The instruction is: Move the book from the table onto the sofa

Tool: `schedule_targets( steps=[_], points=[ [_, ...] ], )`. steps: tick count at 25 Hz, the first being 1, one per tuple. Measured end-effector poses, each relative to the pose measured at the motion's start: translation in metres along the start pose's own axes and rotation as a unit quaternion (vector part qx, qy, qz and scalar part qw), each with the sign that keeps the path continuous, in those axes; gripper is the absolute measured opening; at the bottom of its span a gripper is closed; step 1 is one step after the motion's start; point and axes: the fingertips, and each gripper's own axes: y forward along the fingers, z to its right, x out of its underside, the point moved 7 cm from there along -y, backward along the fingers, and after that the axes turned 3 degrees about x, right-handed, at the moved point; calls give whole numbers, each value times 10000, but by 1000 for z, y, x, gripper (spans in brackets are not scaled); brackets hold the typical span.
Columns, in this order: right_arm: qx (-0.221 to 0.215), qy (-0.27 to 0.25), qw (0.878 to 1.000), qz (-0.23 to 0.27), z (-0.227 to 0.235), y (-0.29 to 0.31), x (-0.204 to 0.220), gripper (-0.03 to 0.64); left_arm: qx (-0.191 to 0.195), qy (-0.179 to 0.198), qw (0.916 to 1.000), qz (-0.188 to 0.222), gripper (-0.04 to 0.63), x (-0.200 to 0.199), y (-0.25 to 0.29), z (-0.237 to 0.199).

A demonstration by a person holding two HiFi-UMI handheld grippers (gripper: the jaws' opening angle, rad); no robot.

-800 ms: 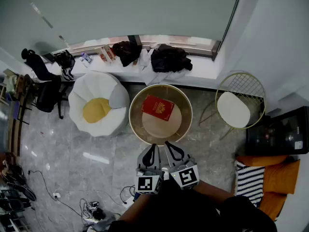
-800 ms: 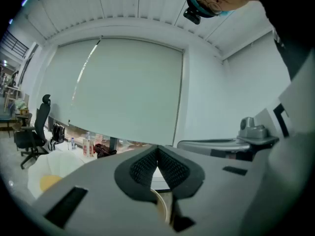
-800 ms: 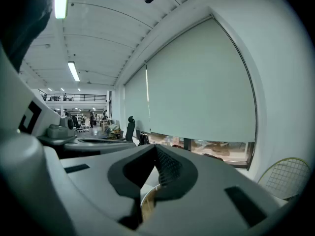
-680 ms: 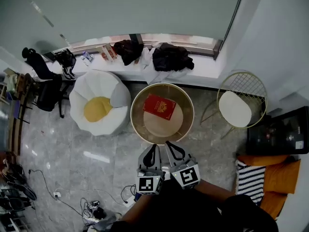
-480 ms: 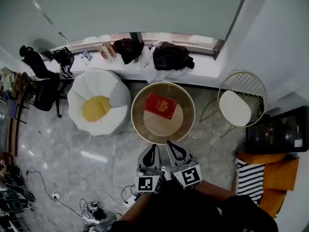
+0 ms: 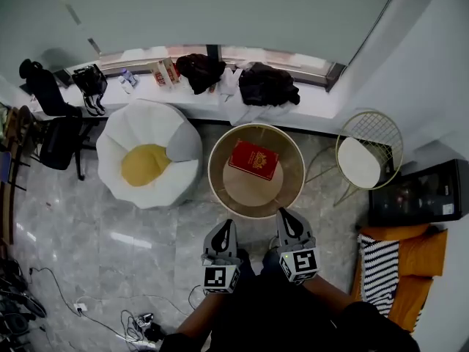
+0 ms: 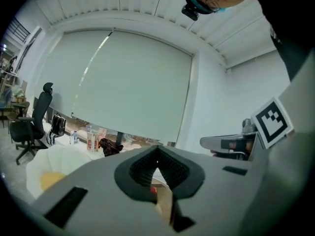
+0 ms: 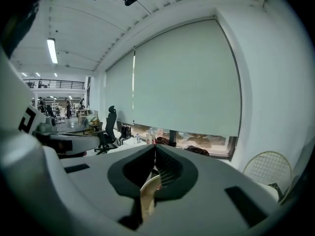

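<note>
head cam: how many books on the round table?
1. The red book lies flat on the round table, on its far half, nearer the window ledge. A second one under it can't be ruled out.

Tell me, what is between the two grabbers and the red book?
In the head view, only the near rim and bare top of the round table lie between the book and the left gripper and right gripper.
</note>
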Motion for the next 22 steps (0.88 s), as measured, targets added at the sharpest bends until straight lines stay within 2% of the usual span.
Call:
schedule_targets(
  steps=[4, 9, 14, 18, 22],
  points=[
    [306, 109, 9994, -150, -14, 8, 9, 15, 213, 9, 9998, -28, 17, 5, -2, -26],
    [342, 201, 9987, -319, -16, 19, 19, 15, 299, -99, 9995, -73, 17, 6, 10, -42],
    [492, 255, 9977, -381, 3, 46, 22, 15, 358, -4, 9991, -211, 17, 7, 37, -49],
    [445, 380, 9977, -350, 22, 77, 26, 15, 201, 68, 9990, -386, 17, 5, 65, -59],
    [324, 464, 9978, -359, 50, 111, 36, 16, 203, 186, 9983, -504, 17, 9, 108, -58]
  ],
)
